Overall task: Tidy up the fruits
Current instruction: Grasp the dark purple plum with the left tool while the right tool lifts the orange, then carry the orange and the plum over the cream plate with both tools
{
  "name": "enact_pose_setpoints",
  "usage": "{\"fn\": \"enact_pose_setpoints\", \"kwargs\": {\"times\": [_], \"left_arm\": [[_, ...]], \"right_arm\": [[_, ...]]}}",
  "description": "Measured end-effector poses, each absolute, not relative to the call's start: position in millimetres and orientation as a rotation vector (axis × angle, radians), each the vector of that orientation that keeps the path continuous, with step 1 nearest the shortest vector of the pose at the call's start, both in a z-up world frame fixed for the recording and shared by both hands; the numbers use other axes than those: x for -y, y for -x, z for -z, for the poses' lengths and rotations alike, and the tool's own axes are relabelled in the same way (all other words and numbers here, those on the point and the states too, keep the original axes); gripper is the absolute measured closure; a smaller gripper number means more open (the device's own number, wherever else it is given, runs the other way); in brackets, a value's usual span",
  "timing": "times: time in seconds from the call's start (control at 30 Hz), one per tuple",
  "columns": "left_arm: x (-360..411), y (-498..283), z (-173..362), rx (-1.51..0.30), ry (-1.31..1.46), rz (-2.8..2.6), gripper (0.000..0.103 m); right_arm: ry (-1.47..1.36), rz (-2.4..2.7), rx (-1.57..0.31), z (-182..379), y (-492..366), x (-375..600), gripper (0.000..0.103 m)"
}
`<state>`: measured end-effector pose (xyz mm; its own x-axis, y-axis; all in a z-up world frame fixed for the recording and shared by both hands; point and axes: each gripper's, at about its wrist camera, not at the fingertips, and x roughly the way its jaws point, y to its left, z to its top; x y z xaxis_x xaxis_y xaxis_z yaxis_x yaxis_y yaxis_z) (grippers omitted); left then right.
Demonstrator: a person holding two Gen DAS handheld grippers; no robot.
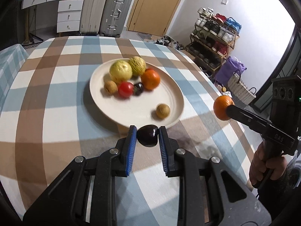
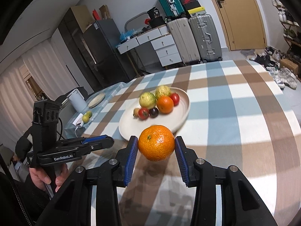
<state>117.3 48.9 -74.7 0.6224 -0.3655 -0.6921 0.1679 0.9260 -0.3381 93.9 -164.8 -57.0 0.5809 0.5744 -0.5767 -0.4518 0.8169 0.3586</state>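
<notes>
The left gripper (image 1: pixel 147 134) is pinching a dark plum (image 1: pixel 147 135), holding it clear of the checked tabletop (image 1: pixel 56 113) just before the near rim of the cream plate (image 1: pixel 135 113). The right gripper (image 2: pixel 156 143) is clamping an orange (image 2: pixel 156 142) off to the right of that plate. On the plate are lying two yellow-green fruits, another orange, a tomato, a second plum and two small brown fruits
</notes>
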Motion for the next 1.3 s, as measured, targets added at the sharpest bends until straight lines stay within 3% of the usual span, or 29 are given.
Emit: {"fn": "enact_pose_setpoints", "kwargs": {"times": [0.73,1.3], "left_arm": [[-96,-204,94,-0.863,0.256,0.305,0.082],[-97,-220,103,-0.878,0.281,0.332,0.082]], "right_arm": [[-0.009,-0.775,-0.852,86,-169,55,0.062],[0.034,-0.793,-0.919,112,-192,22,0.062]]}}
